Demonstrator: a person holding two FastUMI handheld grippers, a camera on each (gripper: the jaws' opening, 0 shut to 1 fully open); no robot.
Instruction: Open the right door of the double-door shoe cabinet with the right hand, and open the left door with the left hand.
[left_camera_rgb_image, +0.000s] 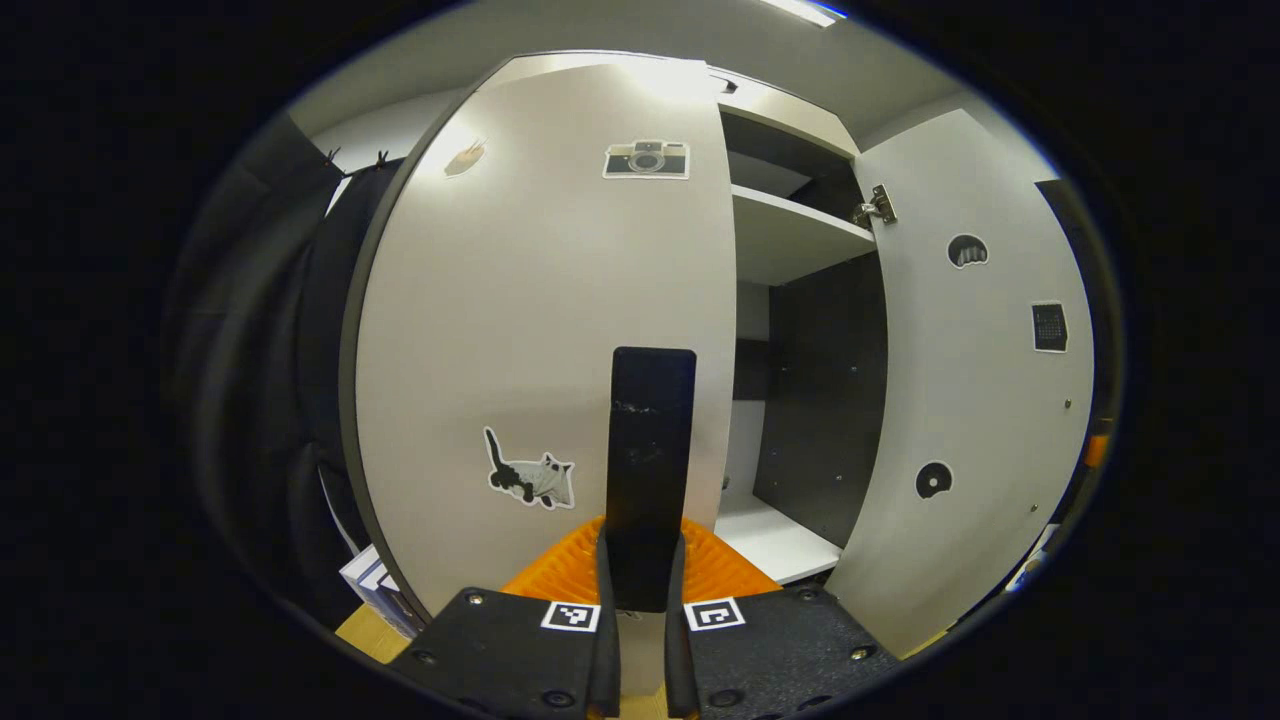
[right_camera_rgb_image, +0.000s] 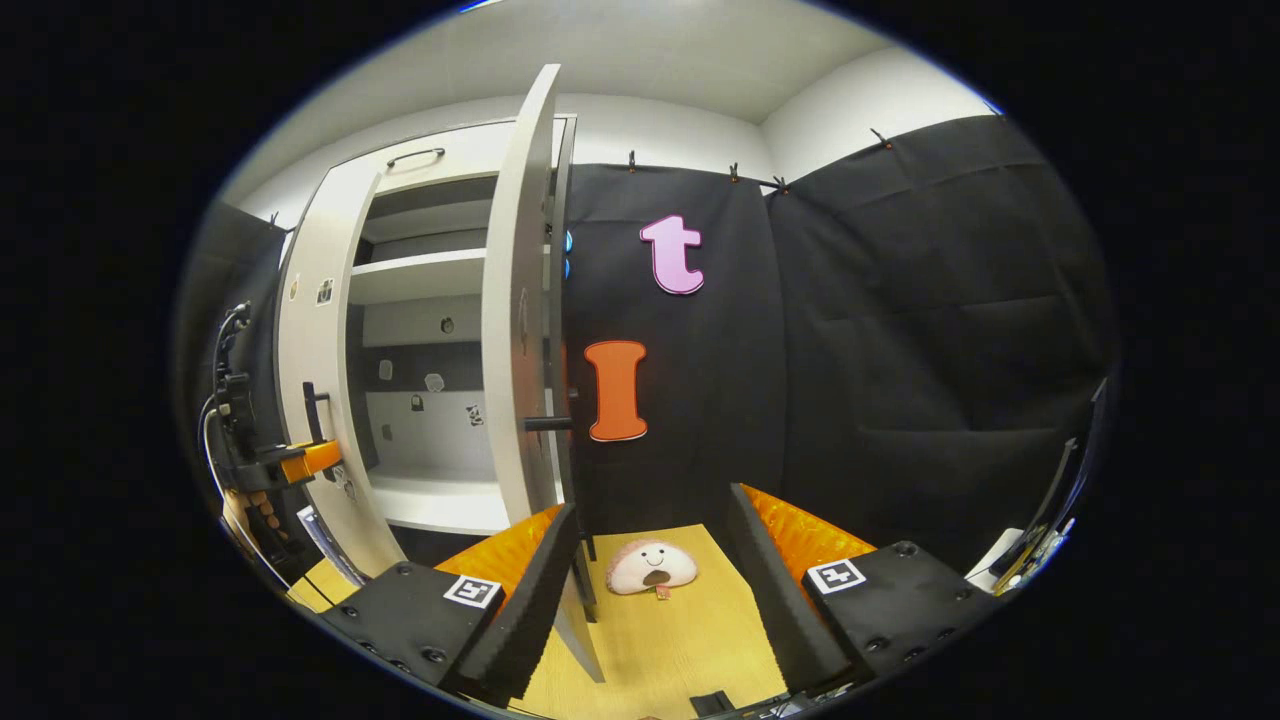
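Observation:
The white shoe cabinet has its right door swung wide open, showing shelves. The left door, with cat and camera stickers, carries a black vertical handle. My left gripper is shut on that handle's lower end. In the right gripper view, the right door stands edge-on with its handle pointing right. My right gripper is open, and the door's lower edge sits just inside its left finger. The left gripper is at the left door, which looks slightly ajar.
A round plush toy lies on the wooden floor between my right fingers, near the black cloth wall. Boxes sit low on the left of the cabinet. Cables and gear are at the far right.

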